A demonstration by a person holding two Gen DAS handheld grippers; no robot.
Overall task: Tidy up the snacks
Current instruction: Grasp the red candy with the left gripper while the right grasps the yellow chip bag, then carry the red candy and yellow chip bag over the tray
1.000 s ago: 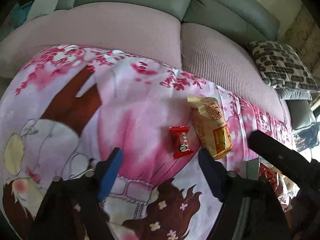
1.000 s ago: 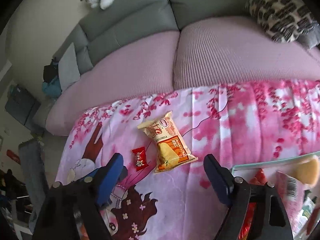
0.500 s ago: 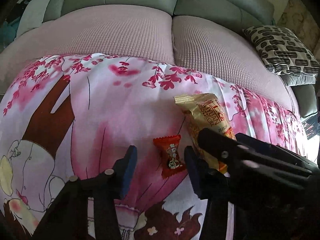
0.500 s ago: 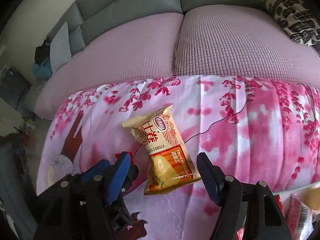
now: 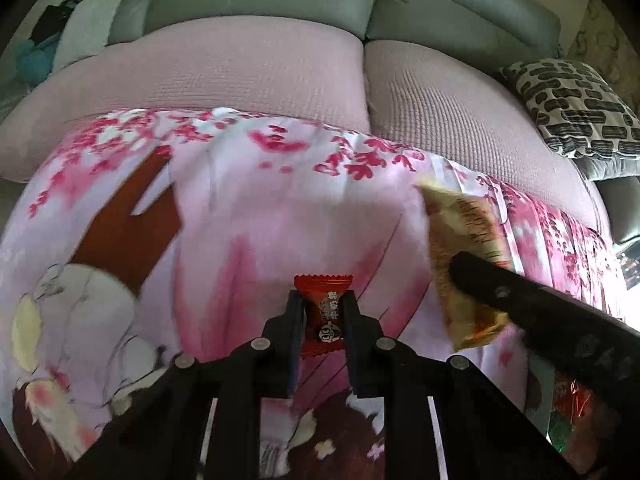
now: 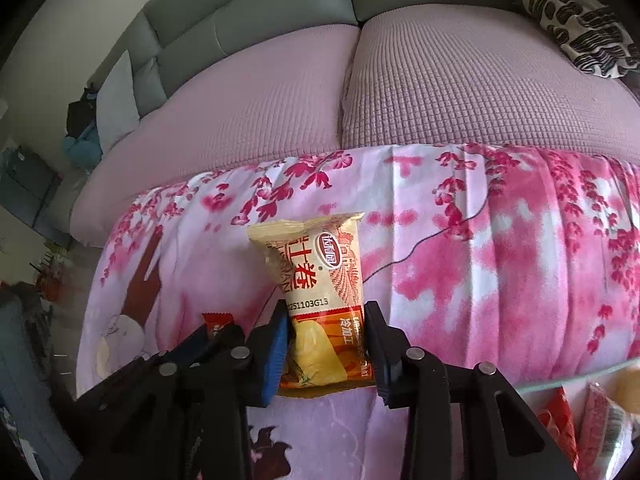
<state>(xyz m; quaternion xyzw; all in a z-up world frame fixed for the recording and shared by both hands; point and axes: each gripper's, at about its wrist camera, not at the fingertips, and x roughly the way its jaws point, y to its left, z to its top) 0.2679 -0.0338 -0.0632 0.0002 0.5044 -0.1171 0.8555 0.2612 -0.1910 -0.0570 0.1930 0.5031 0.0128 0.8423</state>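
A small red candy packet (image 5: pixel 326 312) lies on the pink cherry-blossom cloth (image 5: pixel 248 216). My left gripper (image 5: pixel 322 312) is shut on it. A yellow and orange snack bag (image 6: pixel 320 296) lies on the same cloth. My right gripper (image 6: pixel 325 330) is shut on the bag's lower half. In the left wrist view the bag (image 5: pixel 460 248) shows at the right, partly behind the black right gripper. In the right wrist view a corner of the red candy (image 6: pixel 216 320) shows at the left, behind the left gripper.
A clear container (image 6: pixel 580 376) with several red and orange snacks (image 6: pixel 560 420) sits at the lower right. A pink-covered sofa seat (image 6: pixel 440 80) lies beyond the cloth, with a patterned cushion (image 5: pixel 576 108) at the right.
Both grippers moved forward and down onto the cloth. The left closed on the red candy and the right closed on the yellow snack bag.
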